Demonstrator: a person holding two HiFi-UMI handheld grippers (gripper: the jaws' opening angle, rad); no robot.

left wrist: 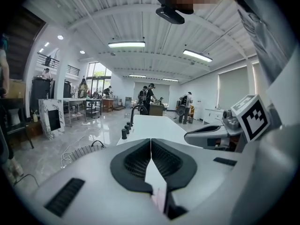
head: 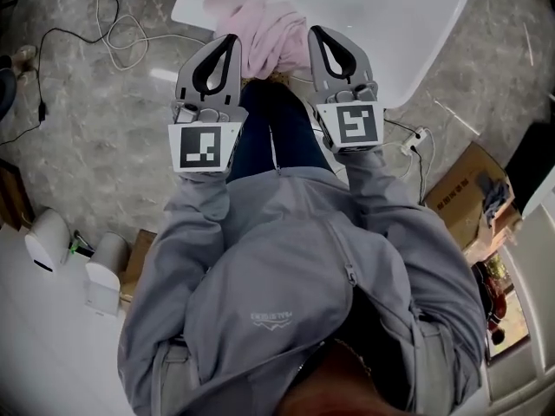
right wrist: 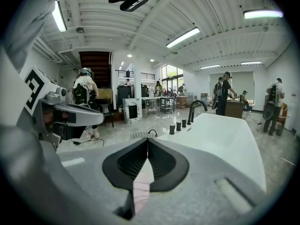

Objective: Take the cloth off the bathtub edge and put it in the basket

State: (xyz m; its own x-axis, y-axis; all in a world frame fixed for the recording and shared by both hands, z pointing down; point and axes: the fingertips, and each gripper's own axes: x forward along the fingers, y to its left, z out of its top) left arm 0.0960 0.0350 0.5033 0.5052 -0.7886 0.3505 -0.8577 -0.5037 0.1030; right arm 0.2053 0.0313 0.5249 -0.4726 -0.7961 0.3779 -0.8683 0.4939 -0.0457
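Fingers of the left gripper [left wrist: 150, 142] shut tip to tip on nothing, those of the right gripper [right wrist: 147, 140] likewise together and empty, pink cloth [head: 264, 33] heaped on the near edge of the white bathtub [head: 390, 24], lying between the two grippers' tips, contact unclear.

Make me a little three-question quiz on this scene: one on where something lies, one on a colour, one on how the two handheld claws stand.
1. Where does the cloth lie?
A. on the floor
B. on the edge of the bathtub
C. in a basket

2. What colour is the cloth?
A. pink
B. green
C. black

3. How do the jaws of the left gripper and the right gripper stand?
A. both wide open
B. one open, one shut
C. both shut

Answers:
1. B, the head view shows it draped over the white edge.
2. A, it shows pale pink against the white tub.
3. C, each gripper view shows its tips meeting with nothing pinched.
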